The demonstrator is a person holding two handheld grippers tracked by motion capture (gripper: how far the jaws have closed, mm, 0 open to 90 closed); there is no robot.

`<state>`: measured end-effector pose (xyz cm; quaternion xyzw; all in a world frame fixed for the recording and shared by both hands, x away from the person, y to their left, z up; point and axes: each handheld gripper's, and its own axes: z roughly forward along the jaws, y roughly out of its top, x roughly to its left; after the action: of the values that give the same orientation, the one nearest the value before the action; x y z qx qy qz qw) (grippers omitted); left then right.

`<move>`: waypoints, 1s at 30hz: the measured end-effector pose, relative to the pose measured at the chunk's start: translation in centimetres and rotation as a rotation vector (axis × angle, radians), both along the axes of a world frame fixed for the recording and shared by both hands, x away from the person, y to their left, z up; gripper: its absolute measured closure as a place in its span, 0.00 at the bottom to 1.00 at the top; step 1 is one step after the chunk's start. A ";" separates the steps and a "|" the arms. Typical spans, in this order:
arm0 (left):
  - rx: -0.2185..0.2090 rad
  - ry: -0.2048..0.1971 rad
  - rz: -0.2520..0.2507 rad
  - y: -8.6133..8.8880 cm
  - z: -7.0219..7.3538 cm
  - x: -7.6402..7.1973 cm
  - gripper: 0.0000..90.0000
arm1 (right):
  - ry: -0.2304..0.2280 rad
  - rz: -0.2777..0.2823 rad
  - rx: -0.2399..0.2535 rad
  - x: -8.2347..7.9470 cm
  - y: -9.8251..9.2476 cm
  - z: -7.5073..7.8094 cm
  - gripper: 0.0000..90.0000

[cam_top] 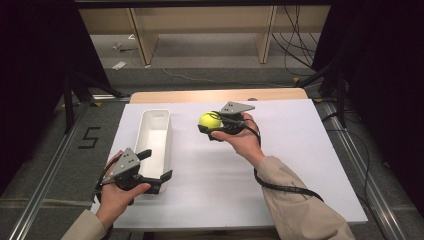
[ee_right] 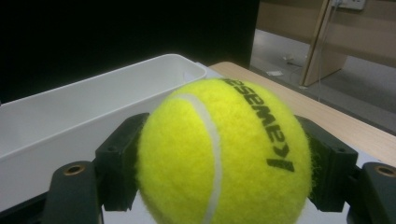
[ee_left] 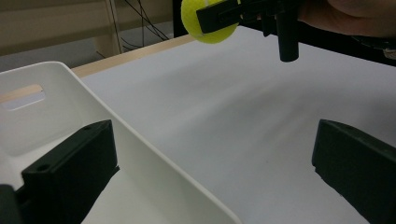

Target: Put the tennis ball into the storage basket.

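Tennis ball (ee_right: 222, 151): yellow, black lettering, clamped between both jaws of the right tongs (cam_top: 212, 125), held above the white worktop (cam_top: 280, 165), right of the bin's far half. Left tongs (cam_top: 152, 167): nearest, jaws wide apart and holding nothing, straddling the near right wall of the white bin (cam_top: 152, 137), one jaw inside, one outside. Bin: long, open-topped, near the worktop's left edge. Bare sheet lies between bin and ball, and to the right.
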<state>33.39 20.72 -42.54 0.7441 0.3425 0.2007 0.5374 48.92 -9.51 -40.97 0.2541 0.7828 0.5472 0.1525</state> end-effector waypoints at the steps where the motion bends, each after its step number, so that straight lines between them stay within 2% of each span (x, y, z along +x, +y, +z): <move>1: 0.001 0.000 -0.001 0.0 0.0 0.0 0.00 | -0.001 0.001 0.000 0.0 0.0 0.0 0.30; 30: 0.005 -0.004 -0.001 -0.1 0.1 -0.1 0.00 | -0.004 0.023 0.008 0.3 1.7 0.1 0.30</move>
<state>33.25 20.66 -42.45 0.7452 0.3405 0.2025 0.5364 49.17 -7.82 -40.91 0.2446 0.7833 0.5524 0.1467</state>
